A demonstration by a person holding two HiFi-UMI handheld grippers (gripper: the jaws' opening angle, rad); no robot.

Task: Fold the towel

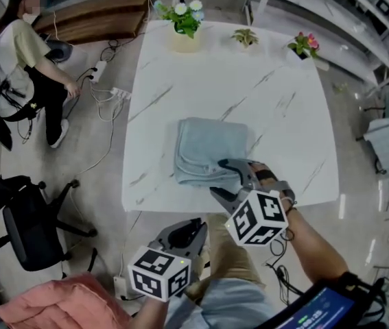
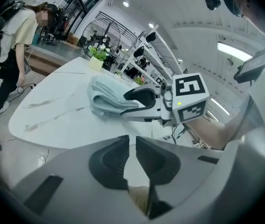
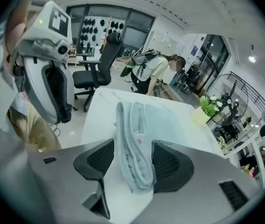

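The blue towel (image 1: 208,153) lies on the white bench (image 1: 180,81), a little toward the 6 o'clock edge as the person wearing the camera sees it. It is already a small, thick square with many layers on top of each other, and its edges line up quite well. So I think the folding is nearly all done. The right gripper (image 1: 221,178) is at the towel's 5 o'clock corner. Its fingers (image 3: 97,160) are wide apart, and the fat folded edge sits between them without being squeezed. The left gripper (image 1: 187,233) hangs off the bench, at about 7 o'clock from the towel. Its fingers (image 2: 111,160) are almost together, with only a thin slit, and they hold nothing. What seems left is small: pull the right gripper away from the towel, and maybe pat down or straighten the rounded edge if it puffs up. I see no loose flap waiting for another fold.
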